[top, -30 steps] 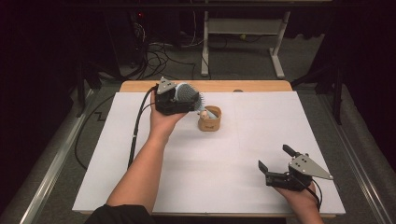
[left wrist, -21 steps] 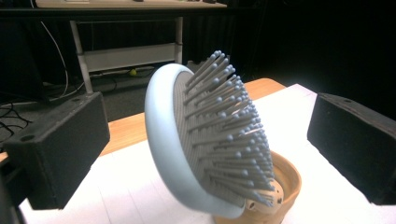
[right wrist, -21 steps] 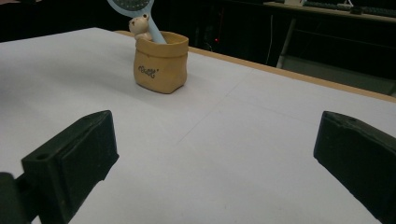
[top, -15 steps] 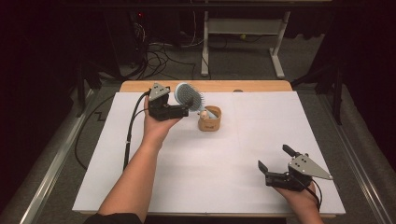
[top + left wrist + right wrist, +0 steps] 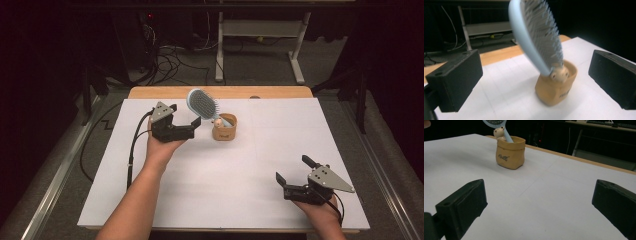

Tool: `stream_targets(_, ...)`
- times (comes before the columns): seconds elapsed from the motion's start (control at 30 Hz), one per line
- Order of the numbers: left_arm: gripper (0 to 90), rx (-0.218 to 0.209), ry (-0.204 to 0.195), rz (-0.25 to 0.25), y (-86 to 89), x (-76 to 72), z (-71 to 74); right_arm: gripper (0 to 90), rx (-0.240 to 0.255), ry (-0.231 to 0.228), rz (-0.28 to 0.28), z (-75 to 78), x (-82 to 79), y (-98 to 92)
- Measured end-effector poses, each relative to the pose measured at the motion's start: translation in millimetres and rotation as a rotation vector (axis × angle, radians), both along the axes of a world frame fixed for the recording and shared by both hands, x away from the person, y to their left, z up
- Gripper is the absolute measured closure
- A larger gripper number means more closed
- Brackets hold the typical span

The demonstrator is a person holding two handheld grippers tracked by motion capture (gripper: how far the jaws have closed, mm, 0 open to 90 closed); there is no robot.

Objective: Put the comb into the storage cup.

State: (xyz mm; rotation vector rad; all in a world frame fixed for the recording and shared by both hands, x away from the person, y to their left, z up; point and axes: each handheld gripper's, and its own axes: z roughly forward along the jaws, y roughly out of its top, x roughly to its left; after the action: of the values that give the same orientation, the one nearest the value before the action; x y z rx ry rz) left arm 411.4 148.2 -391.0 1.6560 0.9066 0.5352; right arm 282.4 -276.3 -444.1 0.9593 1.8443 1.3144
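The white table cover (image 5: pixel 225 200) is evenly lit from above, while the surrounding room is left in near darkness. Only soft, faint shadows are cast beneath the hairbrush (image 5: pixel 536 37) and the tan pot (image 5: pixel 555 86) — both rendered slightly blurred in the left gripper view. No glare is seen — the high view is somewhat grainy.

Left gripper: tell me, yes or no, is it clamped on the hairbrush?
No: the left gripper has its jaws wide apart, and the hairbrush stands free in the tan pot.
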Motion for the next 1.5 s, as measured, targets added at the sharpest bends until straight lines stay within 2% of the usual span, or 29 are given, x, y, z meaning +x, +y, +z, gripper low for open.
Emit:
stream_targets(0.3,0.0,-0.008,0.029,0.005,19.3,-19.1,-27.5,0.0,-0.003,0.001,-0.002,-0.6,-0.1,0.7)
stream_targets(0.4,0.0,0.011,0.034,0.001,23.3,-28.1,-34.7,0.0,-0.003,0.002,-0.002,-0.8,0.0,0.8)
stream_targets(0.63,0.0,0.019,0.037,-0.010,33.9,-52.4,-47.7,0.0,0.000,0.003,-0.006,-0.4,-1.3,0.7)
stream_targets(0.73,0.0,0.019,0.042,-0.015,37.4,-60.8,-49.8,0.0,0.004,0.003,-0.007,0.0,-1.7,0.1)
stream_targets(0.87,0.0,0.014,0.024,-0.014,43.6,-73.0,-49.7,0.0,0.007,0.002,-0.007,0.0,-2.1,-0.7)
stream_targets(1.03,0.0,0.011,-0.005,-0.007,59.3,-89.6,-47.3,0.0,0.003,0.006,-0.006,-1.6,-1.4,-0.6)
stream_targets(1.13,0.0,0.003,-0.007,0.006,71.3,-99.6,-46.9,0.0,0.002,0.006,-0.008,-1.6,-1.3,-1.1)
stream_targets(1.2,0.0,0.015,-0.016,0.006,77.7,-107.0,-47.3,0.0,0.005,0.006,-0.013,-1.6,-0.9,-2.1)
stream_targets(1.37,0.0,0.077,-0.035,0.011,92.3,-121.6,-56.2,0.0,0.008,0.008,-0.027,-1.5,-1.9,-2.9)
stream_targets(1.43,0.0,0.087,-0.026,0.016,98.2,-125.2,-60.5,0.0,0.016,0.007,-0.033,-0.7,-3.8,-3.4)
stream_targets(1.5,0.0,0.077,-0.004,0.030,104.4,-126.9,-63.5,0.0,0.024,0.003,-0.042,0.9,-6.7,-4.5)
